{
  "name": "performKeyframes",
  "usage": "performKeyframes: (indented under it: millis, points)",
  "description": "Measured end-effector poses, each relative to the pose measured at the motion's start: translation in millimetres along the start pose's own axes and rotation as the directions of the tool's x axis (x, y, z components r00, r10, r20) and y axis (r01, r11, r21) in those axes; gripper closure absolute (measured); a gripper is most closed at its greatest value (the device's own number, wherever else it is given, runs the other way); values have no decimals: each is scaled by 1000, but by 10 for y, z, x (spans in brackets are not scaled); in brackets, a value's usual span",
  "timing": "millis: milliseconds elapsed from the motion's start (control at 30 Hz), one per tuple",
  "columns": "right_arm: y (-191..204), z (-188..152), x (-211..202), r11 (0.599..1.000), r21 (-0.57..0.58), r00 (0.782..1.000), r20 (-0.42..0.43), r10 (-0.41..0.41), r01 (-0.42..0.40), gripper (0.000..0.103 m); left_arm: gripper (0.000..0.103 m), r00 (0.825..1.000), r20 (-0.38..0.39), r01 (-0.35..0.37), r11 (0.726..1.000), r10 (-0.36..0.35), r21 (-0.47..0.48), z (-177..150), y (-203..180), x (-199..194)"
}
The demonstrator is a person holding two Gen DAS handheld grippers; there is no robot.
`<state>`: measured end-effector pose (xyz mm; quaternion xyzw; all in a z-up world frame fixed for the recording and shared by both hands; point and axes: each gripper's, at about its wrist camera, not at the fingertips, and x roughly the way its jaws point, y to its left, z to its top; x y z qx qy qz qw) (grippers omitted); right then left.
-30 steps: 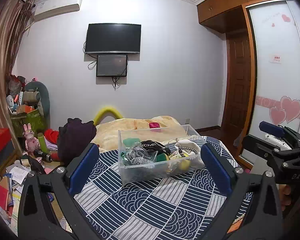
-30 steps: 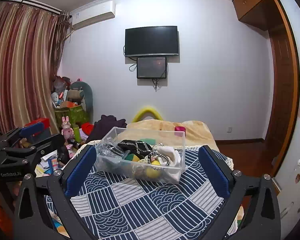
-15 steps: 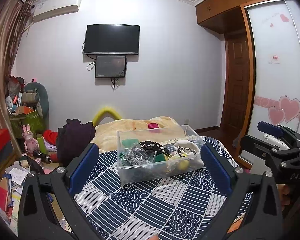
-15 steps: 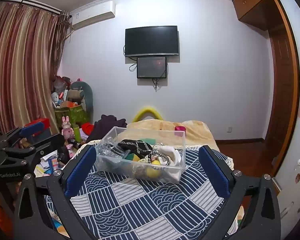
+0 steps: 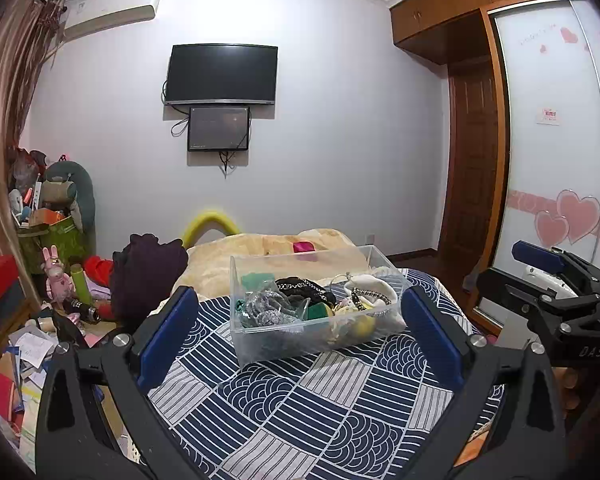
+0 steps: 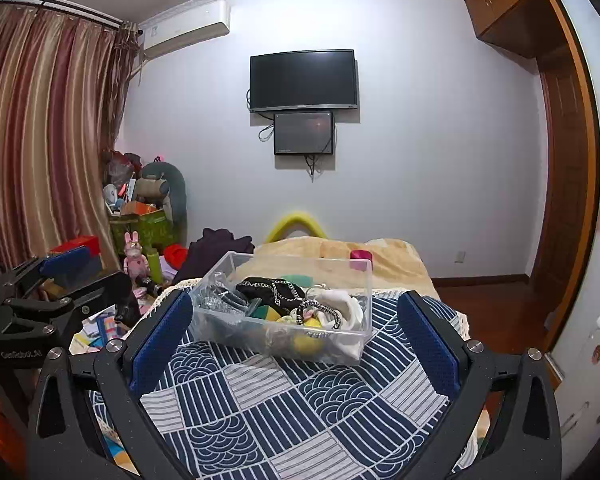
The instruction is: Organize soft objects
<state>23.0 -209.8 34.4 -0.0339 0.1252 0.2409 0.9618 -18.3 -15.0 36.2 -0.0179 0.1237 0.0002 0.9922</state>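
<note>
A clear plastic box [image 5: 312, 336] stands on the navy and white patterned bedspread [image 5: 300, 408]. It holds a jumble of soft items: a black piece with chain, a white piece, green, yellow and grey ones. The box also shows in the right wrist view [image 6: 284, 344]. My left gripper [image 5: 298, 332] is open and empty, short of the box, with its blue pads wide apart. My right gripper [image 6: 294, 328] is open and empty, also short of the box. Each gripper shows at the edge of the other's view, the right one [image 5: 540, 280] and the left one [image 6: 52, 280].
A beige blanket [image 5: 260, 252] with a pink item [image 5: 304, 247] lies behind the box. A dark purple garment [image 5: 144, 268] sits at the bed's left edge. Cluttered boxes, toys and papers [image 5: 40, 280] fill the floor at left. A wardrobe [image 5: 560, 160] stands right.
The left wrist view has shifted slightly; the box sits a touch further left in it. The right gripper and the box contents look unchanged.
</note>
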Motion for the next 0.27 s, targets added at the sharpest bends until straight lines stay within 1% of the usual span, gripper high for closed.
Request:
performKeyframes:
  millis: [267]
  points:
    - [-2, -8, 6, 1000, 3, 1000, -7, 1, -1, 1, 0, 1000, -5, 2, 1000, -2, 4, -9, -17, -7]
